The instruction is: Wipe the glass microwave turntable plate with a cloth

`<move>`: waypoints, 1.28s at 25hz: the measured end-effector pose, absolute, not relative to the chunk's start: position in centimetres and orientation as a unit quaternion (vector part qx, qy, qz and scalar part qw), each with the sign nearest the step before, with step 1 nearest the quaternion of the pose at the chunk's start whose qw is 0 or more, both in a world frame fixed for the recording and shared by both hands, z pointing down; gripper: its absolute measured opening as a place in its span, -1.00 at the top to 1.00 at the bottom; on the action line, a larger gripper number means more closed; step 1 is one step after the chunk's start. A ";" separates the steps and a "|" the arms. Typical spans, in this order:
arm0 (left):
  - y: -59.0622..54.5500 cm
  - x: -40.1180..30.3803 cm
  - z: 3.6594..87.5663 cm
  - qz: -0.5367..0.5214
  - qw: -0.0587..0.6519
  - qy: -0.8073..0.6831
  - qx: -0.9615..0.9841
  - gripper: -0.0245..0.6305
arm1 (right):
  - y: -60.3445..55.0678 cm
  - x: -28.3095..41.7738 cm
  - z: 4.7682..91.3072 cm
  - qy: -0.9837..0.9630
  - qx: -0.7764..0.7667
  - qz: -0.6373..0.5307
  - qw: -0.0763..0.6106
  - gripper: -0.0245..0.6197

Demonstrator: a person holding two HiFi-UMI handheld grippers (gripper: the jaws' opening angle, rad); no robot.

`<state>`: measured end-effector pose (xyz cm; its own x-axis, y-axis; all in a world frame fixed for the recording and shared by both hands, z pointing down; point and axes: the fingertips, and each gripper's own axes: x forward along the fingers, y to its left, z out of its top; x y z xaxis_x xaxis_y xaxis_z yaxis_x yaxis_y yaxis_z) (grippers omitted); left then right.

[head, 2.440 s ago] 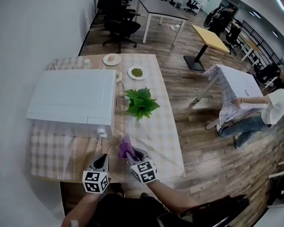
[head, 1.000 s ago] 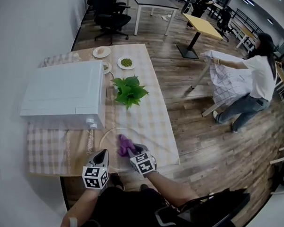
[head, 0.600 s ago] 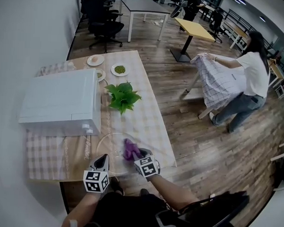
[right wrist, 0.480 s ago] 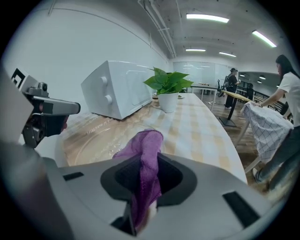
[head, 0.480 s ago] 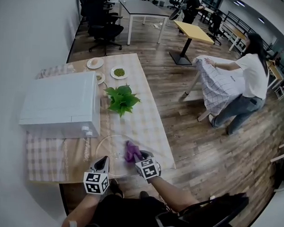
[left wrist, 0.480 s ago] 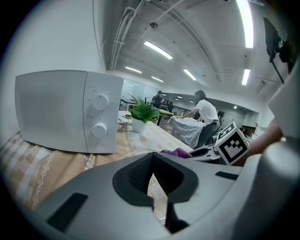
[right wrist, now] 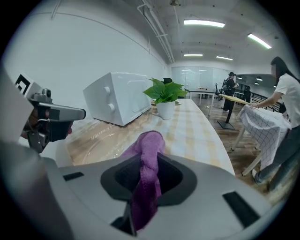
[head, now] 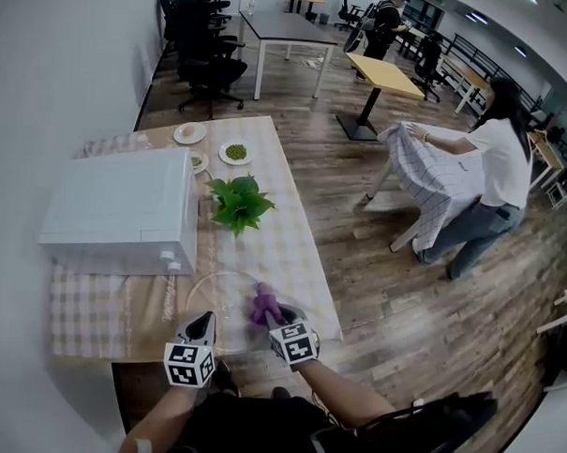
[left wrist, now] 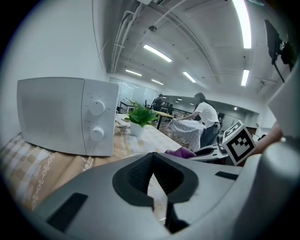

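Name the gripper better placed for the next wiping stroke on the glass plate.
Right. The right gripper is shut on the purple cloth over the glass turntable plate; the left gripper sits at its rim without cloth.

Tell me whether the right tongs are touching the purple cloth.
Touching. In the right gripper view the right tongs are shut on the purple cloth, which is pinched between the jaws and sticks out ahead of them.

The cloth (right wrist: 149,146) in the right gripper (right wrist: 151,163) is coloured purple. Black and white squares are printed on that gripper's cube (head: 291,341). The glass plate (head: 215,298) under it is see-through. Ahead, a tan-and-white checked tablecloth (head: 296,254), a white microwave (head: 120,204) and green leaves (head: 236,202) are seen.
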<state>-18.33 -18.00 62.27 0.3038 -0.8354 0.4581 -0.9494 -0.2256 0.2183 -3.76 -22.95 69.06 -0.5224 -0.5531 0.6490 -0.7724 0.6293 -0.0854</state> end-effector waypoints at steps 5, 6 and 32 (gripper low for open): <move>-17.4 -18.6 62.2 0.113 0.232 -0.592 0.763 0.90 | -21.9 -5.2 67.5 -0.870 0.365 0.175 0.281 0.67; -17.0 -18.5 62.2 0.112 0.232 -0.595 0.761 0.90 | -21.4 -5.4 67.5 -0.874 0.359 0.175 0.278 0.67; -6.8 -23.8 63.4 0.120 0.247 -0.696 0.664 0.90 | -11.4 -17.9 72.6 -0.924 0.151 0.153 0.317 0.67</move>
